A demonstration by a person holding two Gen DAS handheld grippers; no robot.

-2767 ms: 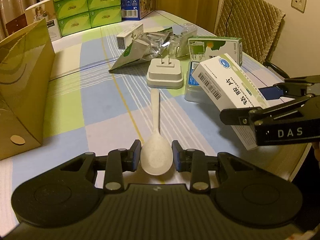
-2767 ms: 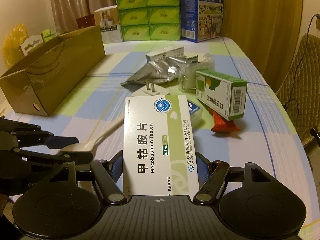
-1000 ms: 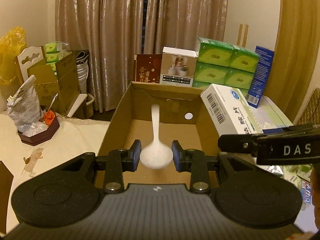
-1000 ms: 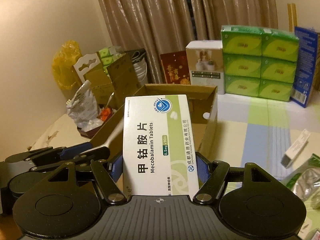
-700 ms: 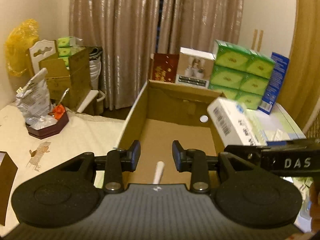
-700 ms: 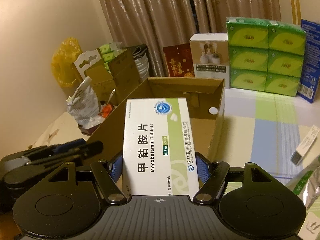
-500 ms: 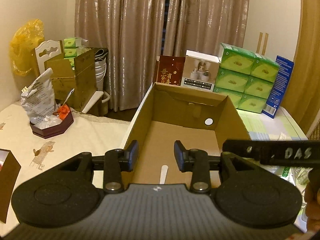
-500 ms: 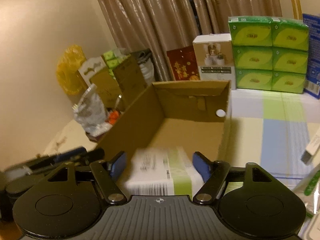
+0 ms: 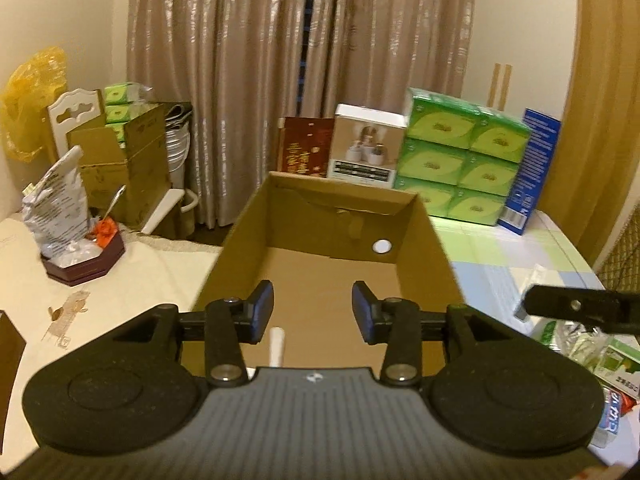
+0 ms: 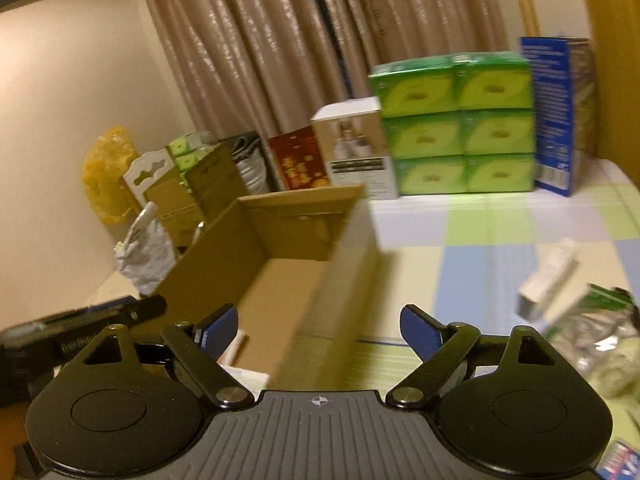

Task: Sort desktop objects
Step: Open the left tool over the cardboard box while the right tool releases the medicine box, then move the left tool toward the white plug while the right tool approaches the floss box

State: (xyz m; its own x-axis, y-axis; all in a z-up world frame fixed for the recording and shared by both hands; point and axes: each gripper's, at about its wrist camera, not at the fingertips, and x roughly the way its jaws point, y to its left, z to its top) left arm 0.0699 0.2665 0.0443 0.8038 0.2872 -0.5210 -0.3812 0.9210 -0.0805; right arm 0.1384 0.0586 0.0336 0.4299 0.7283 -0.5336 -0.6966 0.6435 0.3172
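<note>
my left hand-held gripper (image 9: 313,312) hangs wide and empty over the cardboard box (image 9: 424,236) at the tabletop's left edge, the white spoon (image 9: 277,346) lying inside. my right hand-held gripper (image 10: 318,330) is wide too, empty. the small carton (image 10: 546,280) toward the right edge looks light and stiff; i'd pinch its long flat sides.

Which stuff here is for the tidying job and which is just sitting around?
For the job:
- cardboard box
- white spoon inside it
- left hand-held gripper, open
- right hand-held gripper, open
- silver foil pouch

Just sitting around:
- green tissue packs
- blue carton
- curtains
- yellow bag
</note>
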